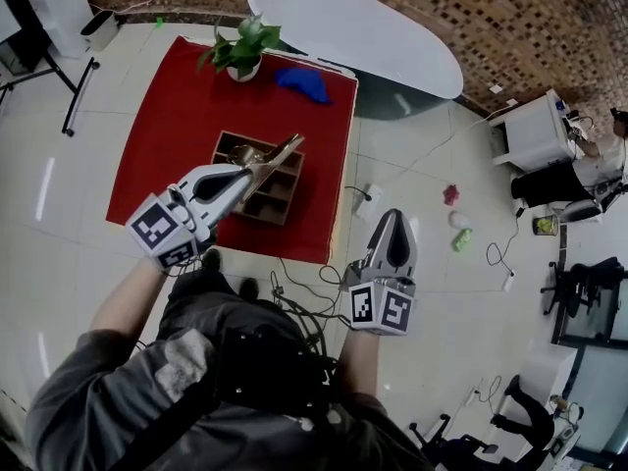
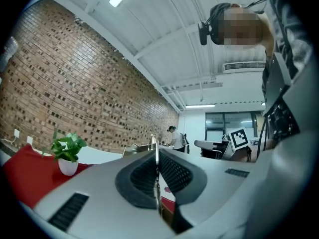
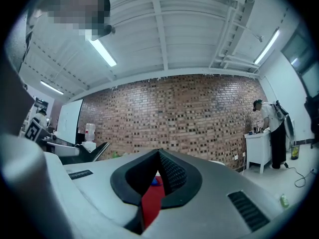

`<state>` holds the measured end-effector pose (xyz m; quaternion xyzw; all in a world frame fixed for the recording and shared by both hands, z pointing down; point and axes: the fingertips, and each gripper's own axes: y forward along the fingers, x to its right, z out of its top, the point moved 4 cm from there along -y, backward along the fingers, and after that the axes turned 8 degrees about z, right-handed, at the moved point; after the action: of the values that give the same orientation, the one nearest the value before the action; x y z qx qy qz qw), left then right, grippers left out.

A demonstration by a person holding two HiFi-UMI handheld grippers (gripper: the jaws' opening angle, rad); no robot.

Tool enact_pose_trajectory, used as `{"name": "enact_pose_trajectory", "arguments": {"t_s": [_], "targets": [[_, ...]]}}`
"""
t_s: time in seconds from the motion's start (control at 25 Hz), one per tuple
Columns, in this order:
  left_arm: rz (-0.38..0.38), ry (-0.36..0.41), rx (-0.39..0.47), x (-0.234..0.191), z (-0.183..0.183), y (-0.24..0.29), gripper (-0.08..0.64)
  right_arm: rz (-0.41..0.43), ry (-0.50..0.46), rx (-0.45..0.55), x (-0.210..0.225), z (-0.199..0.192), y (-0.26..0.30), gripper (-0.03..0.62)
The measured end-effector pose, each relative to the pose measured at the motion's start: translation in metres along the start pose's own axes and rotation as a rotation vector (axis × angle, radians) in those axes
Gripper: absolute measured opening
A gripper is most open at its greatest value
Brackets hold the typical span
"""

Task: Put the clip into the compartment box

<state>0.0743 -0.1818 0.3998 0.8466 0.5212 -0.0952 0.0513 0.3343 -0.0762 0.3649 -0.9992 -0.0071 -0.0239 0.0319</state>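
Note:
A metal clip (image 1: 272, 154) sticks out from my left gripper (image 1: 245, 177), which is shut on its handle end. The clip hangs above the back left part of the wooden compartment box (image 1: 280, 200), which stands on a red mat (image 1: 167, 126). In the left gripper view the clip (image 2: 144, 147) shows as a thin metal edge pinched between the closed jaws of the left gripper (image 2: 156, 156). My right gripper (image 1: 392, 217) is held over the floor to the right of the mat, shut, with nothing in it. In its own view the right gripper (image 3: 159, 156) points at a brick wall.
A potted plant (image 1: 242, 52) and a blue object (image 1: 304, 83) sit at the mat's far edge. Behind them stands a white oval table (image 1: 353, 27). Cables (image 1: 294, 292) and a white power strip (image 1: 368, 201) lie on the floor by the mat's right edge.

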Motion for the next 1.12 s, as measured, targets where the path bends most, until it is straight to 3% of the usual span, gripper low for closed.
{"name": "enact_pose_trajectory", "arguments": {"t_s": [0.12,0.48,0.92,1.0,1.12], "targets": [[-0.047,0.021,0.03,0.004,-0.023,0.021,0.015,-0.02,0.0,-0.014,0.009,-0.009,-0.005,0.014],[-0.137,0.053,-0.052,0.012,-0.103,0.051,0.017,-0.064,-0.009,-0.052,0.029,-0.032,-0.011,0.012],[-0.087,0.142,-0.162,0.006,-0.132,0.045,0.029,-0.022,0.005,-0.037,0.018,-0.035,0.006,0.012],[-0.093,0.145,-0.183,0.007,-0.133,0.044,0.059,-0.015,0.008,-0.037,0.016,-0.034,0.007,0.014],[-0.097,0.117,-0.181,0.007,-0.131,0.043,0.18,-0.008,0.013,-0.032,0.013,-0.032,0.006,0.014]]}}
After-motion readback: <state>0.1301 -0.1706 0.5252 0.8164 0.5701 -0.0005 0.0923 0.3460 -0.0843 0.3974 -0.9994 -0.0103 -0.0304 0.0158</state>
